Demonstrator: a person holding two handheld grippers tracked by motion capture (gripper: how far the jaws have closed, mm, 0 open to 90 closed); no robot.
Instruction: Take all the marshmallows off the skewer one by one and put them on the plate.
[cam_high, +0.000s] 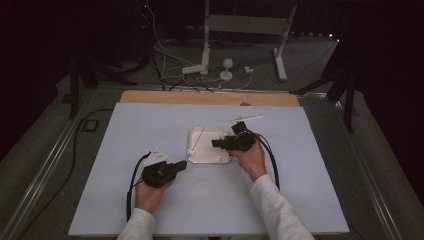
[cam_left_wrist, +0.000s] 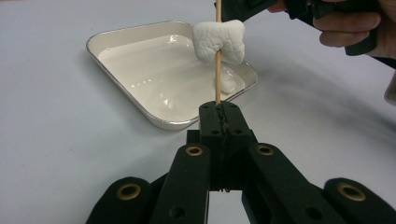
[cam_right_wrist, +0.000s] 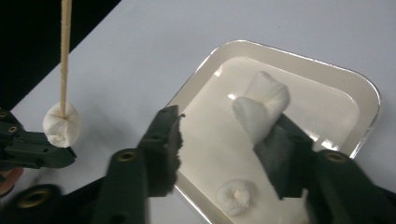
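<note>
Your left hand-held gripper (cam_left_wrist: 219, 114) is clenched on a wooden skewer (cam_left_wrist: 217, 81) held upright, one marshmallow (cam_left_wrist: 219, 41) threaded on it, beside the white tray (cam_left_wrist: 126, 39) on the table (cam_left_wrist: 56, 140). Your right hand-held gripper (cam_right_wrist: 224, 140) stands released over the tray, a second marshmallow (cam_right_wrist: 261, 105) touching one jaw.

3 marshmallows (cam_right_wrist: 261, 109), 1 skewer (cam_left_wrist: 217, 70), 1 tray (cam_right_wrist: 369, 100)

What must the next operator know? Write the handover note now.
Left gripper: shut on the skewer, near the tray; a threaded marshmallow sits on it.
Right gripper: open over the tray, a loose marshmallow against one jaw, not gripped.
A second marshmallow lies in the tray.
Done: one threaded. Left, probably: grip and thread the two in the tray.
</note>
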